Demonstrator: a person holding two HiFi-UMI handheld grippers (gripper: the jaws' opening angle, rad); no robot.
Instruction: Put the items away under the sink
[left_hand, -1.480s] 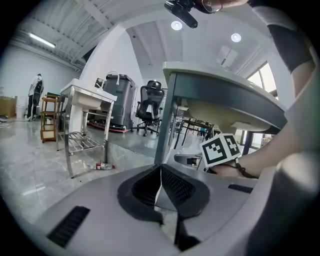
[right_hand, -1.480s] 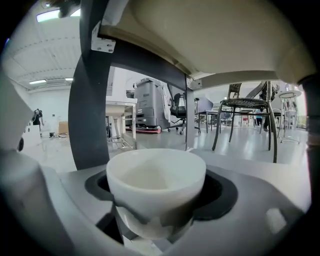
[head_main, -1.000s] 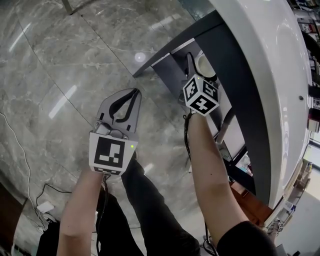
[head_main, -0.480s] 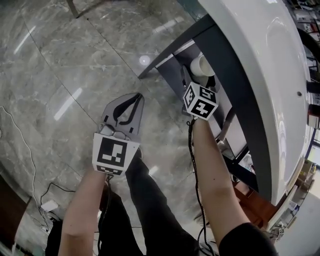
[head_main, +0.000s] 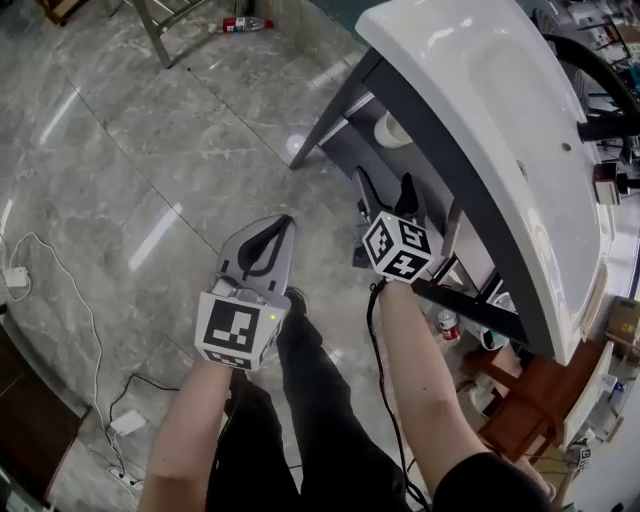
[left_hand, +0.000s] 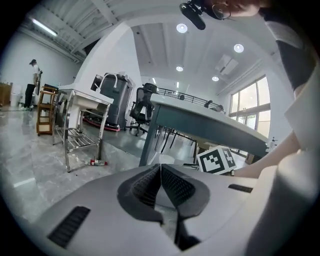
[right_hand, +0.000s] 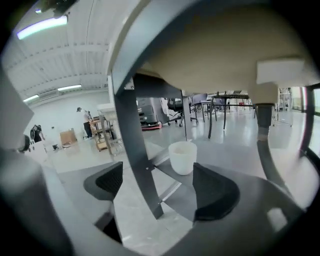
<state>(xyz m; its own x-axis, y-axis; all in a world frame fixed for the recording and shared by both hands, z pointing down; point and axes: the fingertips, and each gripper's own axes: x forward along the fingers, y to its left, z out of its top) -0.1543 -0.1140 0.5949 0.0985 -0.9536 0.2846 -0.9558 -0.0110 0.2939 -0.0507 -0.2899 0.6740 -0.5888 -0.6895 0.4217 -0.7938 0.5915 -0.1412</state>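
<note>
A white cup stands upright on the dark shelf under the white sink. My right gripper is open and empty, held short of the shelf and apart from the cup. In the right gripper view the cup shows beyond the open gripper, and a dark frame leg crosses between the pads. My left gripper is shut and empty over the floor, left of the stand. In the left gripper view its tips meet, and the right gripper's marker cube shows behind them.
The sink's dark stand slants down to the marble floor. A small can lies low beside the stand. A red bottle lies on the floor by a metal rack. Cables run along the floor at left.
My right gripper has drawn back from the white cup, which stays on the shelf. The head view has shifted and now shows more of the sink. The left gripper stays shut.
</note>
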